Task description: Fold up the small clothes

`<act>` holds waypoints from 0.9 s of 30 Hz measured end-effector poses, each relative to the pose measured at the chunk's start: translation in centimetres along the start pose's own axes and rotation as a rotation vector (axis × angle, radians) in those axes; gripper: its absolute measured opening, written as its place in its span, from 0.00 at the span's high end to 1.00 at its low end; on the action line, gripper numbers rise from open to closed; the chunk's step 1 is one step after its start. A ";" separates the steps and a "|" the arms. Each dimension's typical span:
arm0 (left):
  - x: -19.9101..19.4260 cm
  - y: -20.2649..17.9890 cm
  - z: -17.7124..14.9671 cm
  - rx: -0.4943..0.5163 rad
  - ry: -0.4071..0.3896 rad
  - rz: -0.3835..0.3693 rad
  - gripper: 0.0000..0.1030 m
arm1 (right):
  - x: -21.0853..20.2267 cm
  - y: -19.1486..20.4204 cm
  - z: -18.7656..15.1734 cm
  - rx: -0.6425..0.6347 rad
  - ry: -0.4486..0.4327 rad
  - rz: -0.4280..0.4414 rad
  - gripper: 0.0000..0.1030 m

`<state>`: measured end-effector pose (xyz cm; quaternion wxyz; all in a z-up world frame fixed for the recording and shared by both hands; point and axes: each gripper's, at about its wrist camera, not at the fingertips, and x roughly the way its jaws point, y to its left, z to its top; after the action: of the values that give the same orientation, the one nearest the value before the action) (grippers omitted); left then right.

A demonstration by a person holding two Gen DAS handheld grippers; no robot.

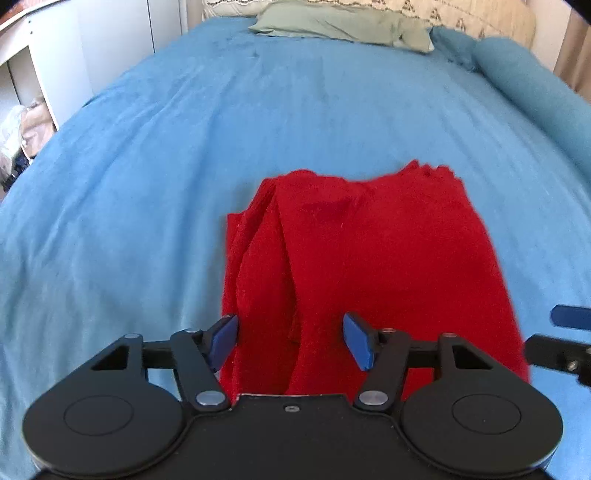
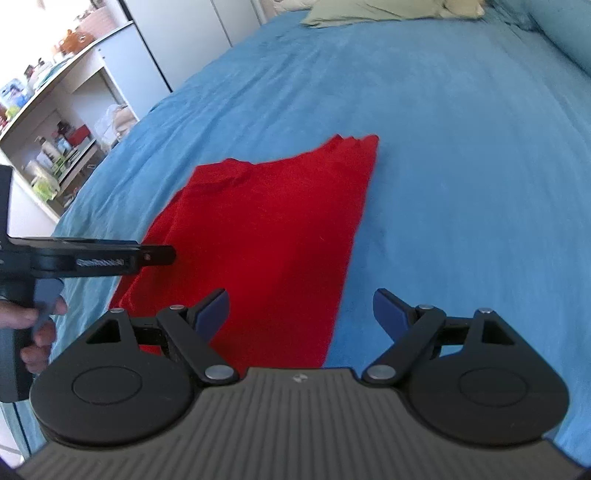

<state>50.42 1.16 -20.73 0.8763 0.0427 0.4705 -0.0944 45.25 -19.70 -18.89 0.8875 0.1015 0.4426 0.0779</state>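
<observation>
A red garment lies folded lengthwise on the blue bedspread, with loose overlapping layers along its left side. My left gripper is open and empty, just above the garment's near left part. In the right wrist view the garment is a long red strip. My right gripper is open and empty over the garment's near right edge. The left gripper also shows in the right wrist view, held by a hand over the garment's left edge. The right gripper's fingertip shows at the right edge of the left wrist view.
A green pillow and a blue bolster lie at the head of the bed. White shelves with several small items stand left of the bed. Bare bedspread lies right of the garment.
</observation>
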 end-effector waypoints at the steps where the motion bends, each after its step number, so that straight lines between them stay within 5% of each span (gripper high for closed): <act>1: 0.1 -0.1 -0.1 0.004 -0.001 0.014 0.34 | 0.0 -0.2 -0.2 0.009 0.000 0.002 0.03; 5: 0.3 -0.1 -0.4 -0.011 0.003 0.010 0.38 | 0.6 -0.5 -0.3 0.030 0.002 0.007 0.03; 13: 0.1 -1.1 -0.3 0.077 -0.011 0.036 0.77 | 1.1 -0.5 0.0 0.028 -0.001 0.006 0.03; 20: -0.2 -2.7 -1.1 0.173 -0.019 0.090 0.78 | 1.3 -0.2 0.0 0.032 -0.002 0.013 0.03; 27: -0.2 -2.0 -0.5 0.146 -0.010 0.075 0.88 | 1.4 0.1 0.0 0.032 -0.001 0.018 0.03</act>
<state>49.53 -0.68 -20.85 0.8761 0.1237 0.4559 -0.0958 46.08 -19.25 -19.97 0.8853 0.1194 0.4424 0.0788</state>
